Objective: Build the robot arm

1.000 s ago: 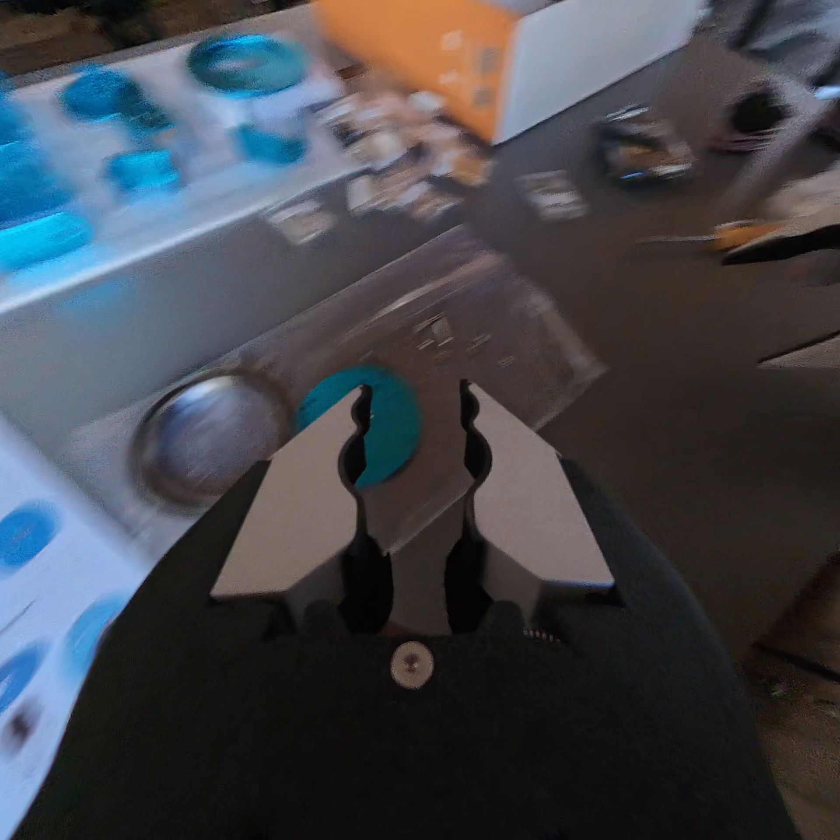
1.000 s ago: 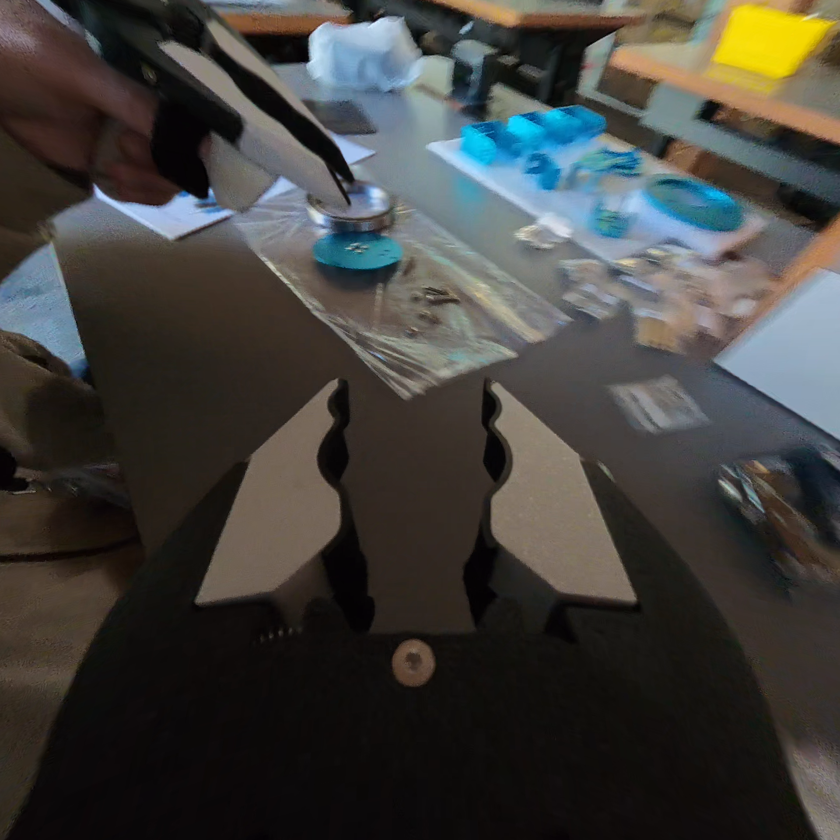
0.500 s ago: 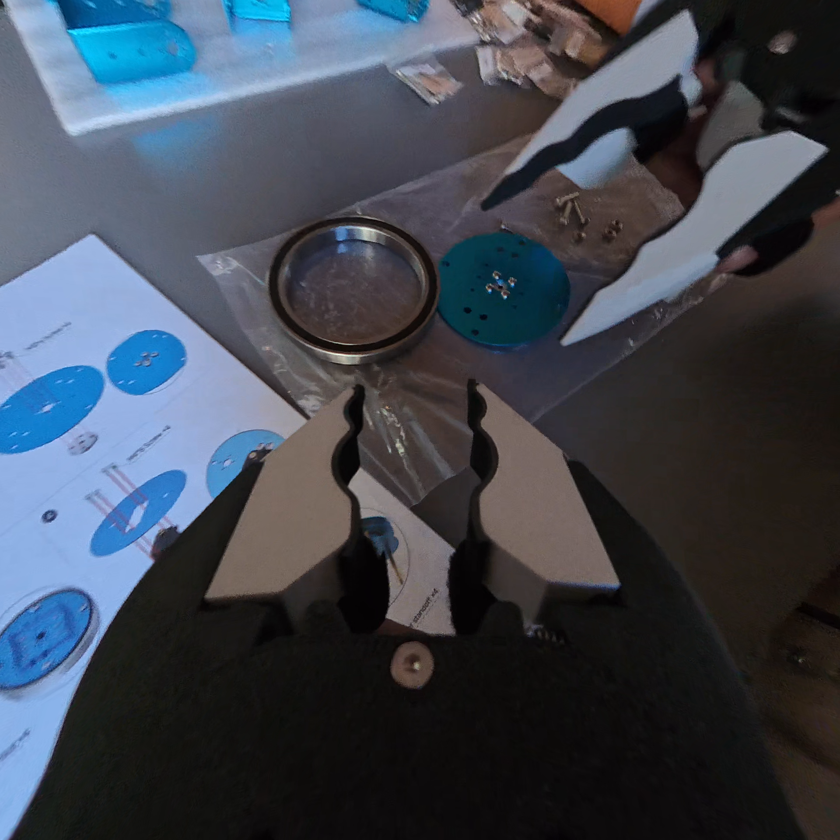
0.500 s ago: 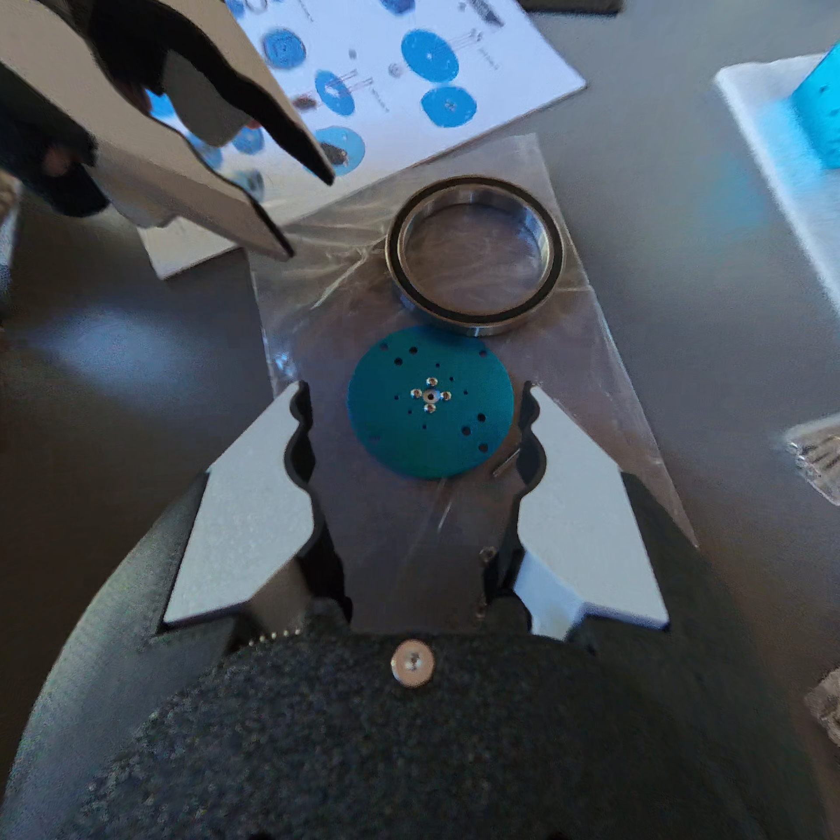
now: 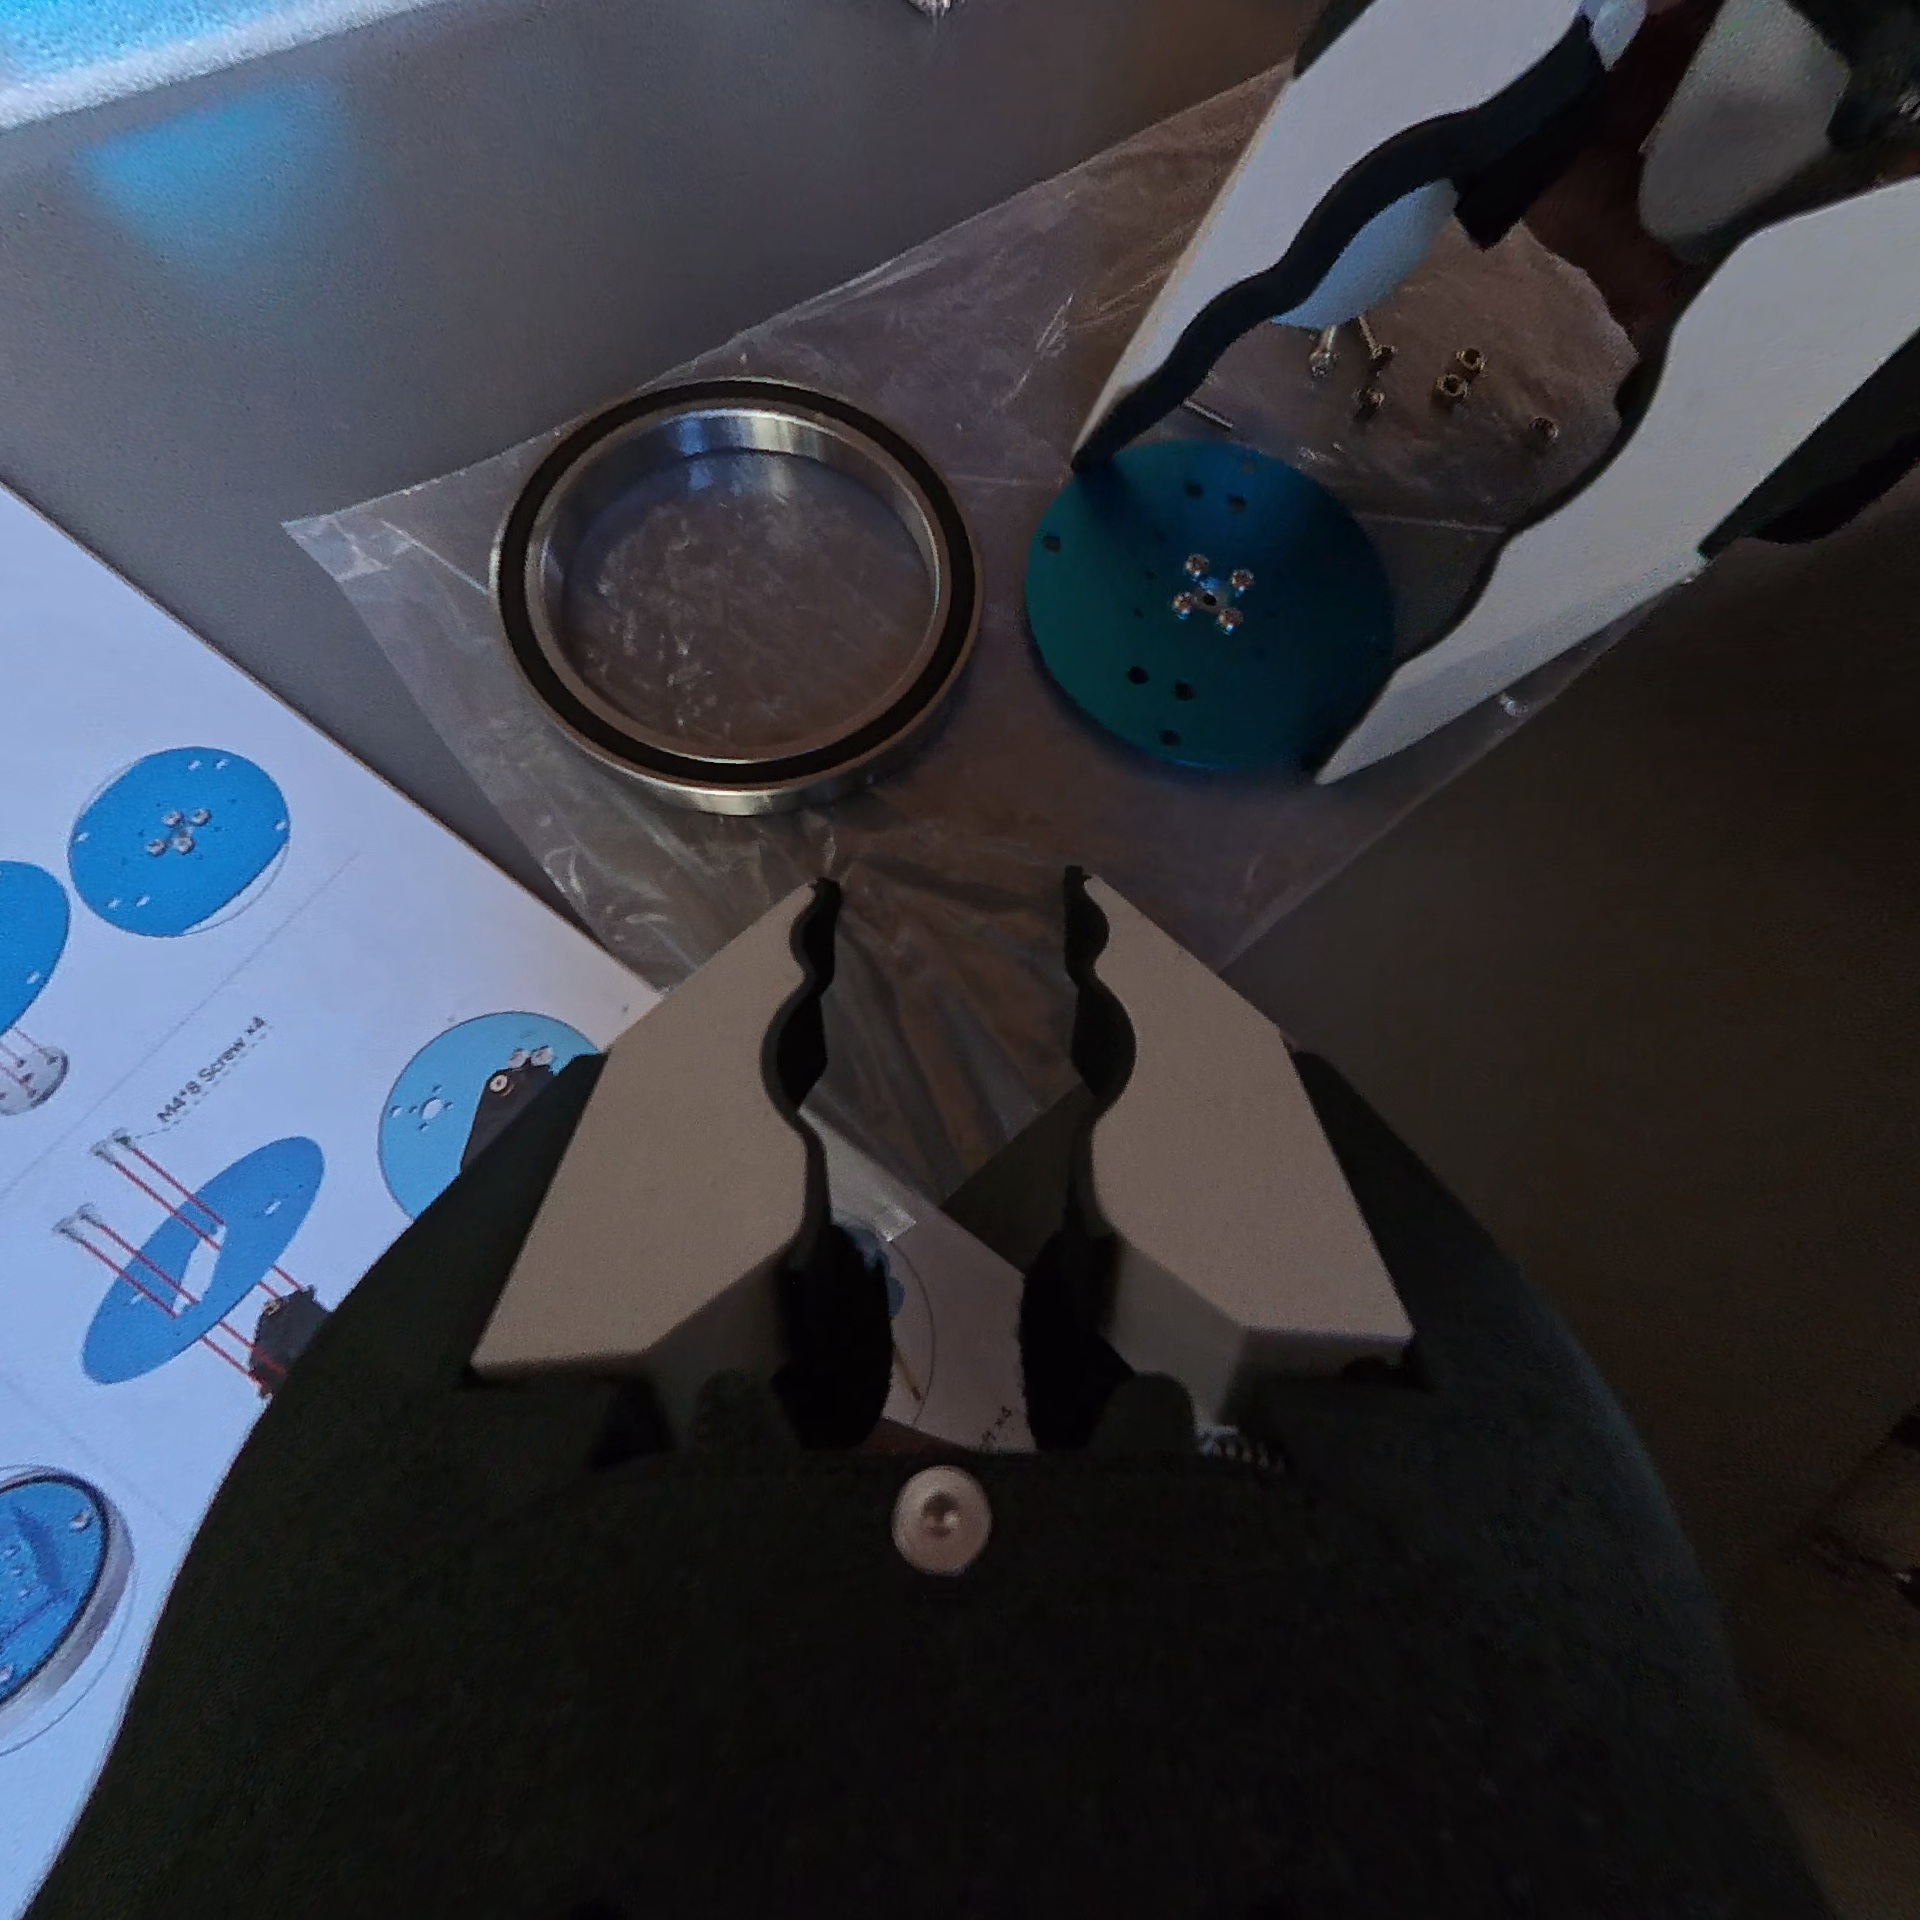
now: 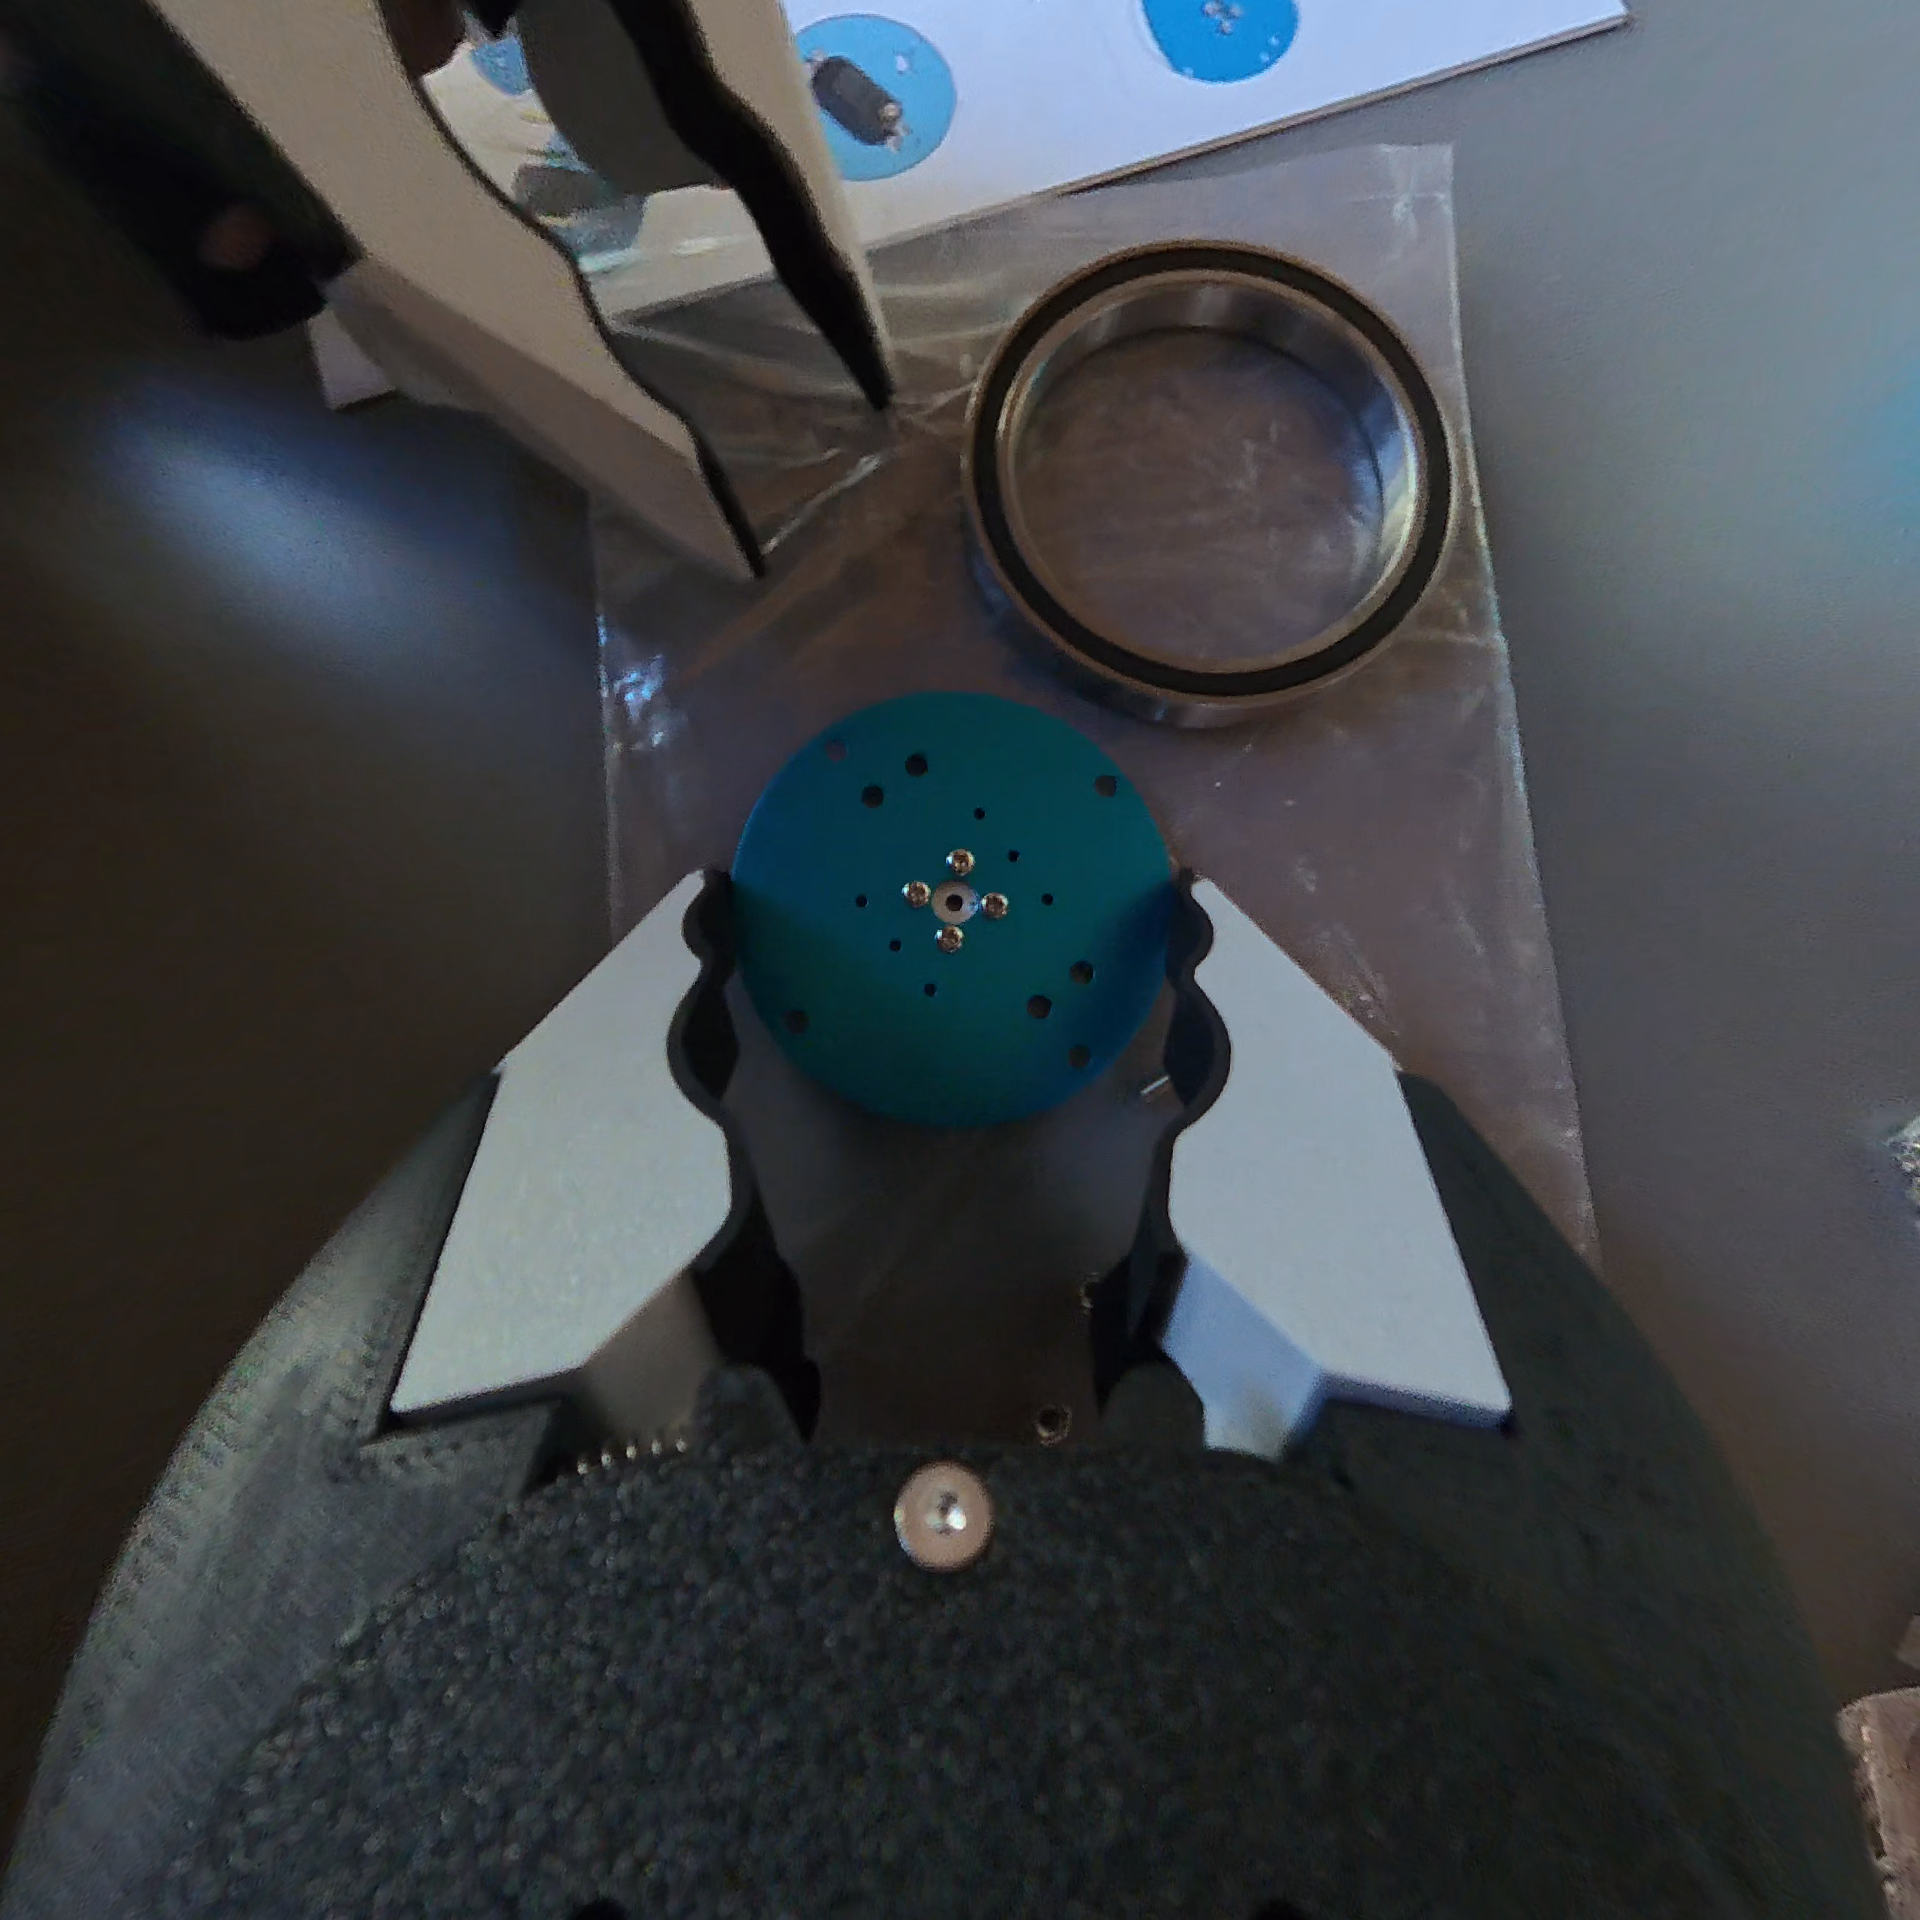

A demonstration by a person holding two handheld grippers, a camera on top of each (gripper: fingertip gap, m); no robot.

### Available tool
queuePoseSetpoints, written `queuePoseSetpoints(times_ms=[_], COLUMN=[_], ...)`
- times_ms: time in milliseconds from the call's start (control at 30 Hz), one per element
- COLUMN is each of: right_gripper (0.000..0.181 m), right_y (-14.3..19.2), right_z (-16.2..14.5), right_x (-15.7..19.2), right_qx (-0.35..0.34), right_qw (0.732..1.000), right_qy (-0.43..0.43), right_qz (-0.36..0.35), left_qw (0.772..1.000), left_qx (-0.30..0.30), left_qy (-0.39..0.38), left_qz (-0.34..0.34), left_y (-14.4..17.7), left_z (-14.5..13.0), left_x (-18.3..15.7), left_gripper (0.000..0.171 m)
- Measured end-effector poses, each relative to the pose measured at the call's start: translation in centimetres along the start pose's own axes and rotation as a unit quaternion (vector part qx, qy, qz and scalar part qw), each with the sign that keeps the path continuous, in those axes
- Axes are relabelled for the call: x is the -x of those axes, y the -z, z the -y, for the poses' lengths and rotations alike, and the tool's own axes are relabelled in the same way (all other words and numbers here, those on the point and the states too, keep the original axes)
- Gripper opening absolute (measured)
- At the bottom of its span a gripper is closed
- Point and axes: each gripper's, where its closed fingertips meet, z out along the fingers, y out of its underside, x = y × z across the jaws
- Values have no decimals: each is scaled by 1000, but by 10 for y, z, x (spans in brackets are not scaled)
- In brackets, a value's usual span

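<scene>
A round blue disc (image 6: 831, 997) with several holes and small screws at its centre lies flat on a clear plastic sheet (image 6: 1351, 883). My right gripper (image 6: 948, 883) is open and low, with one fingertip at each side of the disc, close to its rim. The left wrist view shows the disc (image 5: 1143, 665) between the right gripper's (image 5: 1205, 623) fingers. A steel ring with a black band (image 6: 1205, 698) lies next to the disc on the sheet. My left gripper (image 5: 951, 891) is open and empty, just short of the ring (image 5: 727, 790). It also shows in the right wrist view (image 6: 821, 483).
Loose screws and nuts (image 5: 1382, 374) lie on the plastic sheet (image 5: 935, 831) behind the disc. A white instruction sheet with blue drawings (image 5: 208, 935) lies left of the ring, also in the right wrist view (image 6: 1039, 83). The table is grey (image 5: 416, 260).
Both grippers have come down closer to the plastic sheet. My right gripper has opened wider and moved forward until its fingers stand on both sides of the blue disc.
</scene>
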Motion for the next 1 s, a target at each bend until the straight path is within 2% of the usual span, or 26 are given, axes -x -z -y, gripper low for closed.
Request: queuePoseSetpoints(times_ms=[200, 267, 333, 467, 633, 767, 867, 933, 1000], right_gripper=[83, 87, 83, 71, 57, 61, 59, 56, 51], right_y=[-1, 6, 23, 59, 81, 93, 93, 85, 79], right_z=[3, 8, 19, 27, 33, 57, 66, 63, 64], right_x=[2, 3, 1, -6, 7, 17, 26, 33, 38], right_qx=[-16, -31, -79, -171, -284, -328, -339, -315, -299], right_qw=[1000, 999, 997, 983, 948, 932, 929, 940, 947], right_qy=[8, 5, -9, -66, -141, -153, -149, -133, -109], right_qz=[16, 18, 14, -19, -31, -10, -6, -13, -29], left_qw=[1000, 999, 996, 985, 960, 936, 938, 942, 940], left_qx=[-15, -43, -77, -129, -181, -235, -238, -229, -243], left_qy=[14, 22, 39, 106, 196, 253, 233, 205, 169], left_qz=[4, 7, 18, 46, 86, 70, 95, 134, 167], left_y=[2, 14, 36, 101, 180, 222, 237, 242, 247], left_z=[5, 8, 5, -32, -93, -118, -139, -153, -154], left_x=[1, 1, 5, 19, 30, 22, 12, 9, 8], left_gripper=[45, 45, 45, 45, 45, 45, 45, 45, 45])
